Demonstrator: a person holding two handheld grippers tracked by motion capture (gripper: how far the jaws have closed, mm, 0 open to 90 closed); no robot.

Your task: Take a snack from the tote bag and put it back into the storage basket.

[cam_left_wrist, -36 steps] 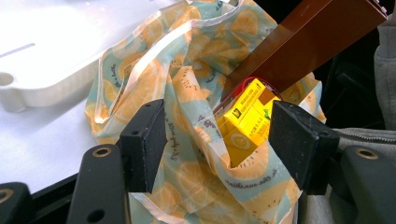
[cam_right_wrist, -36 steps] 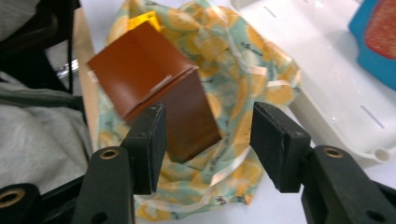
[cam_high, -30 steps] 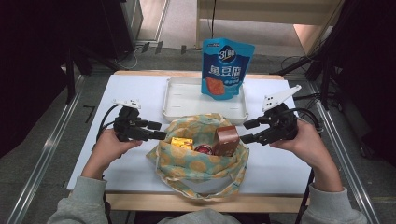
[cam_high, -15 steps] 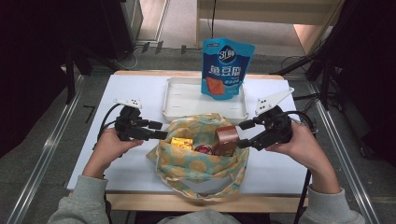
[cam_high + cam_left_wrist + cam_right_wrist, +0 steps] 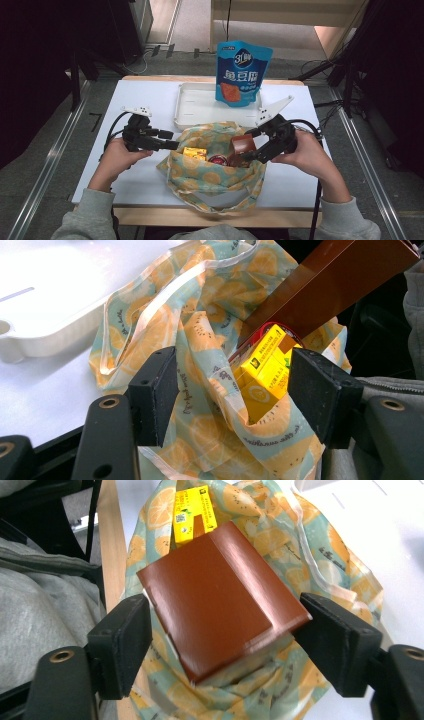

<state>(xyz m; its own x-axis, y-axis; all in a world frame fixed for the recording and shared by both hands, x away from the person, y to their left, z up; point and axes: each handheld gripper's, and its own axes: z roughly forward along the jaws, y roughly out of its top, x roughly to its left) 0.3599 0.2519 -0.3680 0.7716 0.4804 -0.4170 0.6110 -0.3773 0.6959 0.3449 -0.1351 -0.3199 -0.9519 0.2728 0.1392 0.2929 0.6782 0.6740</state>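
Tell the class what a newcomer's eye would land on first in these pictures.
The tall blue snack pouch stands upright on the white tray at the table's far side. In front of it, the right gripper clamps a brown box sticking out of the orange-print cloth bag, beside a yellow carton.

A brown box (image 5: 222, 597) is clamped between the two black jaws of the right gripper (image 5: 223, 632) at frame centre. Behind it, a yellow carton (image 5: 192, 510) is seen inside an orange-print cloth bag (image 5: 310, 555). Grey fabric (image 5: 35, 610) is seen at left.
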